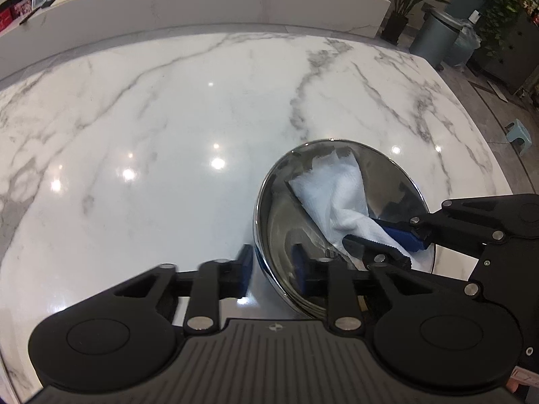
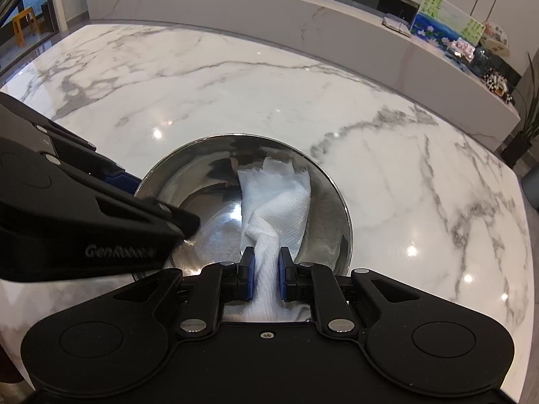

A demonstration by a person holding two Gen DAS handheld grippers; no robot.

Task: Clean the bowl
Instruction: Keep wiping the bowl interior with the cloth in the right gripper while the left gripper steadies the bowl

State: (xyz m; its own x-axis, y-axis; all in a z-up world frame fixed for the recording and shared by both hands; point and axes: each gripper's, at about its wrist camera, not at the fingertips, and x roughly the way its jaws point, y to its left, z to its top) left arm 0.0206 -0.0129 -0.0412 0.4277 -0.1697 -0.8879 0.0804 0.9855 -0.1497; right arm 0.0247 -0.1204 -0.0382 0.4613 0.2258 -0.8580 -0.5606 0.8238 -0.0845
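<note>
A shiny steel bowl (image 1: 283, 198) (image 2: 202, 175) stands on the white marble table (image 1: 168, 134), near its front edge. A crumpled white paper towel (image 1: 333, 192) (image 2: 286, 202) lies draped inside it, reaching up to the far wall. My right gripper (image 2: 266, 269) (image 1: 380, 235) is shut on the towel's near end, low inside the bowl. My left gripper (image 1: 273, 267) (image 2: 161, 202) straddles the bowl's near-left rim, one blue pad outside and one inside. Its pads stand slightly off the rim, so the jaws are open.
A raised marble ledge (image 2: 303, 17) runs along the table's far side with pictures and small items on it. On the floor to the right in the left wrist view are a grey bin (image 1: 438, 37), potted plants (image 1: 401, 6) and a small stool (image 1: 518, 131).
</note>
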